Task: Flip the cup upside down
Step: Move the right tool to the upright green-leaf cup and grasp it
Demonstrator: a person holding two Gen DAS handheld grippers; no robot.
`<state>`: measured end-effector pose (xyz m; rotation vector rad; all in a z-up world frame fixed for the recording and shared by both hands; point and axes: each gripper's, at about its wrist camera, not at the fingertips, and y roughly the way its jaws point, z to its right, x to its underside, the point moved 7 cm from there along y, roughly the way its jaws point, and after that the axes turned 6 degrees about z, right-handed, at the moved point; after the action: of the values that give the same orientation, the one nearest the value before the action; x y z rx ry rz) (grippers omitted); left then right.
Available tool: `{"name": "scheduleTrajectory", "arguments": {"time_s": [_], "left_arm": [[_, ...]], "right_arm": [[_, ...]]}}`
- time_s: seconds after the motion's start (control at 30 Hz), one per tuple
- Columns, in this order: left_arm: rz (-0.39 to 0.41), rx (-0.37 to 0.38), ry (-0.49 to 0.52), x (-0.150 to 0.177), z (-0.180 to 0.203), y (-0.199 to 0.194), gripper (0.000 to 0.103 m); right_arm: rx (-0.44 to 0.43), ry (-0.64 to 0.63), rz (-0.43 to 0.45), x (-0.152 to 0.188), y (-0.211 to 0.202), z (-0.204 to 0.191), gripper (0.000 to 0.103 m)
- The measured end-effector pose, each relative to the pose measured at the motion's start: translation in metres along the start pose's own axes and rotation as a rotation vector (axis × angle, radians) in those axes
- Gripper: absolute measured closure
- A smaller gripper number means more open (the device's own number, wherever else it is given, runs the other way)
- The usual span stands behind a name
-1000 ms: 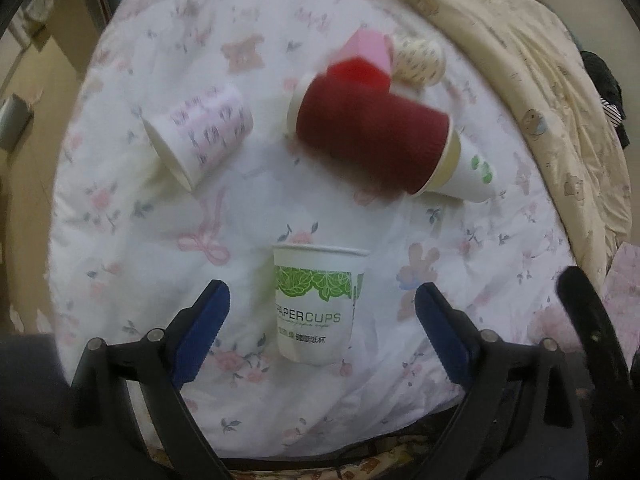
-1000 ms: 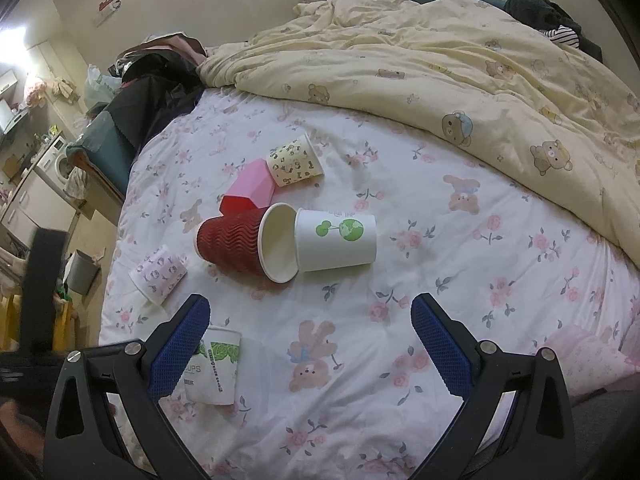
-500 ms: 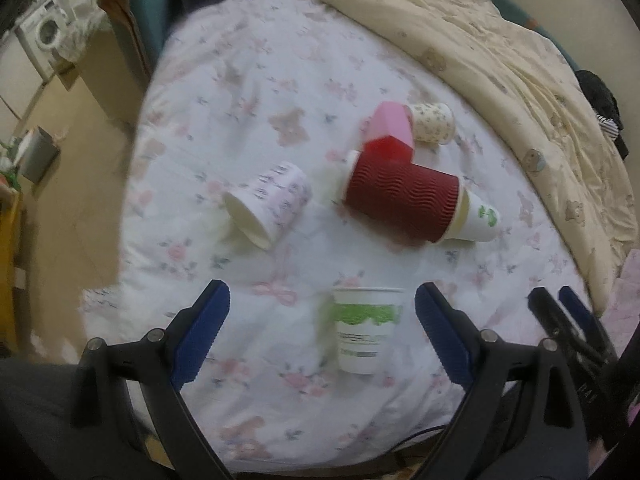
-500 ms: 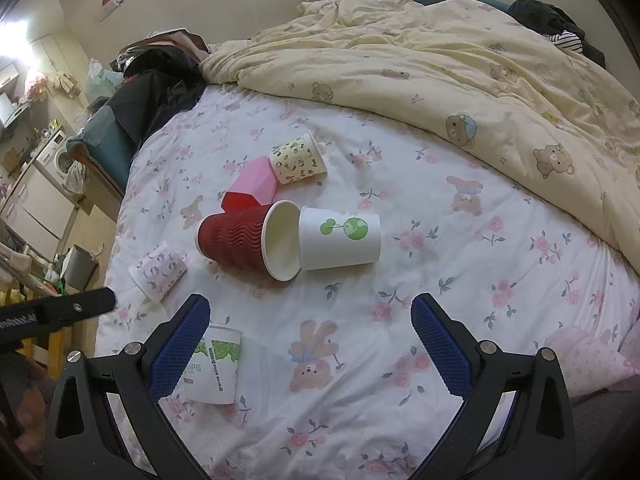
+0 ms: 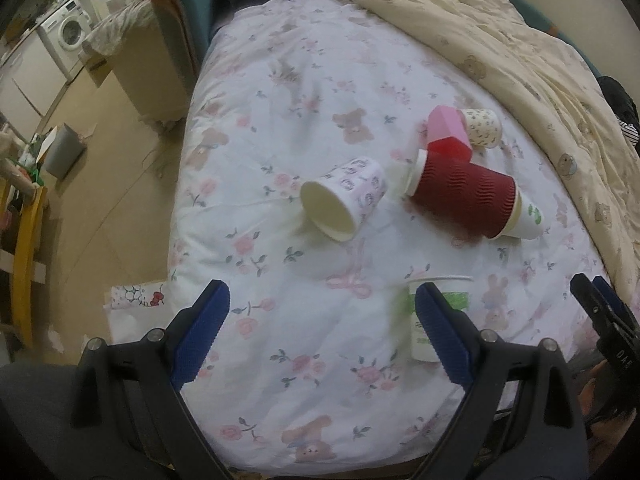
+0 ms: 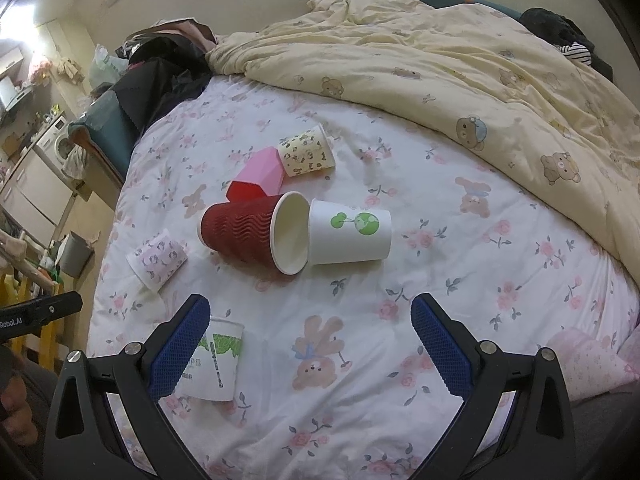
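Both grippers, left gripper (image 5: 318,332) and right gripper (image 6: 310,344), hang spread and empty; next, I judge, comes closing on the green-printed cup (image 6: 218,360) near the bed's (image 6: 460,280) front edge.

Bed (image 6: 460,280): white sheet w/ pink flower + bear print. On it:
- green-leaf cup (image 6: 214,360), near front edge, upright
- lilac cup (image 5: 346,196), on side
- red ribbed cup (image 6: 248,232), on side, mouth touching white cup (image 6: 352,232)
- pink box (image 6: 260,174)
- spotted cup (image 6: 306,152), on side
- cream bear quilt (image 6: 440,64), far side
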<state>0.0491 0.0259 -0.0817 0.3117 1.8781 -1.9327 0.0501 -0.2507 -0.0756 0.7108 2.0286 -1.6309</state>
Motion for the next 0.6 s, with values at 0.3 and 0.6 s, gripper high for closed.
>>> {"name": "scheduleTrajectory", "arguments": {"time_s": [0.3,0.6], "left_arm": [[0.001,0.018,-0.071,0.003,-0.014,0.014,0.011],[-0.017,0.059,-0.134,0.005,-0.023,0.015,0.011]], "right_arm": [[-0.061,-0.025,-0.068,0.020,0.009,-0.023,0.001],[-0.118,0.076,-0.213,0.059,0.022,-0.035,0.003]]}}
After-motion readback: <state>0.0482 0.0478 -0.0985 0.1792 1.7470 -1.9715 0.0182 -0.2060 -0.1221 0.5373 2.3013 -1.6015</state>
